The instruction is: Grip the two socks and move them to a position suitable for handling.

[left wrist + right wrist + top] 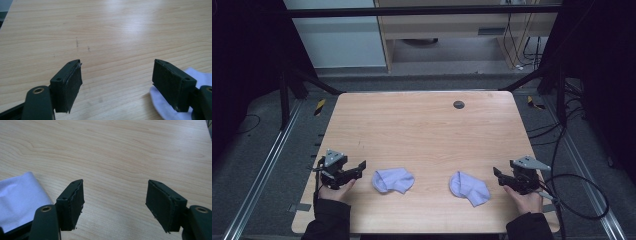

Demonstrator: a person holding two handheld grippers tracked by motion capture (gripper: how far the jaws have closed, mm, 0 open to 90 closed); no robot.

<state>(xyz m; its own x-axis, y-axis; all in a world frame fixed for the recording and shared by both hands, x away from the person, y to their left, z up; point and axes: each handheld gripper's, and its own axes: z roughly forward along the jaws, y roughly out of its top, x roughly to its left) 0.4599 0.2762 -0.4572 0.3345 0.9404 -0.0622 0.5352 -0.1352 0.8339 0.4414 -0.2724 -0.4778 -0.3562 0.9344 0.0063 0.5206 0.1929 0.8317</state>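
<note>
My left gripper (360,166) rests on the wooden table (422,125) just left of the left sock (393,180), its jaws spread wide with nothing between them; the sock's pale edge (162,105) lies behind one pad. The right sock (469,188) sits to the right of the left sock, apart from it. My right gripper (497,174) waits just beyond it, jaws likewise wide and empty.

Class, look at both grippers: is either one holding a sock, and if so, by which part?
Neither. The left gripper and right gripper stand open beside the left sock and right sock.
</note>
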